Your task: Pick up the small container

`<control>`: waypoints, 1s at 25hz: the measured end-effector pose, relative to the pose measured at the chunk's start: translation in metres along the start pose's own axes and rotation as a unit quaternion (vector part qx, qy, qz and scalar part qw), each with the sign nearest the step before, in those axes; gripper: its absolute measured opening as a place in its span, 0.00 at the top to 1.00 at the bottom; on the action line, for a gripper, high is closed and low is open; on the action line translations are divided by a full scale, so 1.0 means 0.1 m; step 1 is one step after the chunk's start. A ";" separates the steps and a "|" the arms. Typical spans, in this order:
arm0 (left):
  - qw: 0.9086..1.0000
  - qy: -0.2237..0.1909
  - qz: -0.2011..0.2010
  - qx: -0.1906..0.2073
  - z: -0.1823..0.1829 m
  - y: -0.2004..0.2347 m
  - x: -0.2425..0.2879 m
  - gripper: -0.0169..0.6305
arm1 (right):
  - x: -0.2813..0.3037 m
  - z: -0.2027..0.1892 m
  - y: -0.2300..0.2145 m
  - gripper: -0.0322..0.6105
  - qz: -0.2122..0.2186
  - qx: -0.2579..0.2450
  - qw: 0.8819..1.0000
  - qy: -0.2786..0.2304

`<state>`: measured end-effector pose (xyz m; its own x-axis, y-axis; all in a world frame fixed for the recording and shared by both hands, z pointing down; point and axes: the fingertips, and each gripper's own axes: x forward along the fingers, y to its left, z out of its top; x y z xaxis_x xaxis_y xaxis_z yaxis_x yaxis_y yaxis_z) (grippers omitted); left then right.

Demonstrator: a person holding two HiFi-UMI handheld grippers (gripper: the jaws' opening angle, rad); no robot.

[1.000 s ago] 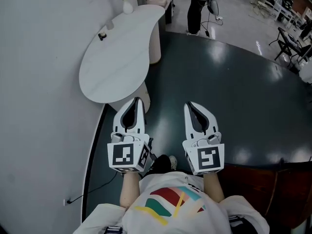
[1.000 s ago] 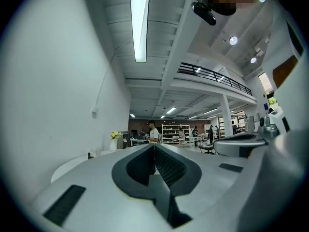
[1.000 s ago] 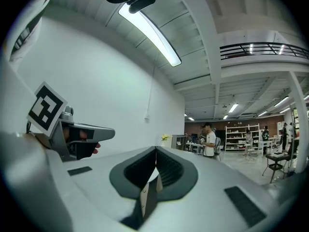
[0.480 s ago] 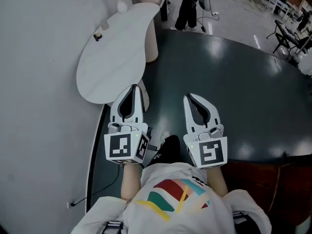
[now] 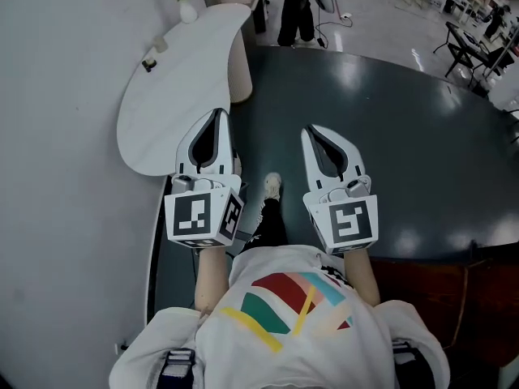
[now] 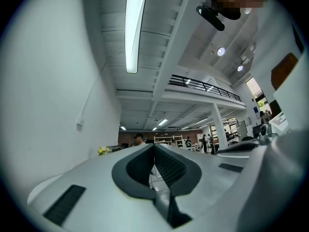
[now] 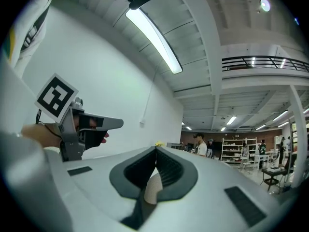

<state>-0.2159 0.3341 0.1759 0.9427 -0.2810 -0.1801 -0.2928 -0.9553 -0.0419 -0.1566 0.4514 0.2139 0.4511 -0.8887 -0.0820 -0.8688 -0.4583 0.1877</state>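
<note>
The small container [image 5: 148, 65] is only a tiny dark speck with a pale piece just beside it, too small to make out its shape. It sits near the far end of the white table [image 5: 178, 96], short of the vase of yellow flowers [image 5: 187, 10] and well apart from both grippers.

Only the head view shows the table top and the container. There the left gripper [image 5: 217, 116] reaches over the table's near edge and the right gripper [image 5: 310, 132] hangs over the dark floor [image 5: 389, 136]. The gripper views look out level instead – a long ceiling light [image 6: 135, 28] and a railed balcony from the left one, distant shelves [image 7: 236, 151] and standing people from the right one. Each shows its own jaw tips pressed together with nothing pinched between them.

Against a second ago, the table has slid left and nearer in the head view, both grippers sit higher in the frame, and the person's shoe [image 5: 272, 186] has come forward between them.
</note>
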 end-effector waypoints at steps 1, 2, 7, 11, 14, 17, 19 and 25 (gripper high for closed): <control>1.000 -0.003 -0.004 0.004 0.00 0.00 0.06 0.94 | 0.06 -0.01 -0.03 0.93 -0.005 0.000 1.000 -0.002; 1.000 -0.005 -0.008 0.008 -0.01 0.02 0.12 0.95 | 0.12 -0.02 -0.05 0.93 -0.008 -0.004 1.000 -0.004; 1.000 -0.001 -0.009 0.001 -0.19 0.22 0.55 0.95 | 0.49 -0.12 -0.17 0.93 -0.006 -0.047 0.999 -0.002; 1.000 0.007 -0.010 -0.003 -0.38 0.39 0.90 0.94 | 0.82 -0.45 -0.26 0.93 -0.009 -0.018 0.999 0.030; 1.000 0.022 -0.018 -0.005 -0.60 0.44 1.18 0.94 | 1.06 -0.70 -0.37 0.93 -0.009 -0.008 0.998 0.055; 0.999 0.039 -0.021 -0.008 -0.81 0.55 1.44 0.95 | 1.34 -0.88 -0.46 0.93 -0.007 0.001 0.998 0.070; 0.999 0.044 -0.021 -0.008 -0.91 0.65 1.60 0.94 | 1.55 -0.98 -0.51 0.93 -0.004 0.011 0.997 0.075; 0.998 0.060 0.005 -0.013 -1.09 1.11 2.18 0.95 | 2.32 -1.21 -0.65 0.93 0.018 0.035 0.995 0.097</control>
<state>-0.0248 0.1568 0.2394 0.9527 -0.2978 -0.0611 -0.2992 -0.9541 -0.0146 0.0294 0.2768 0.3010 0.4437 -0.8887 0.1152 -0.8944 -0.4311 0.1189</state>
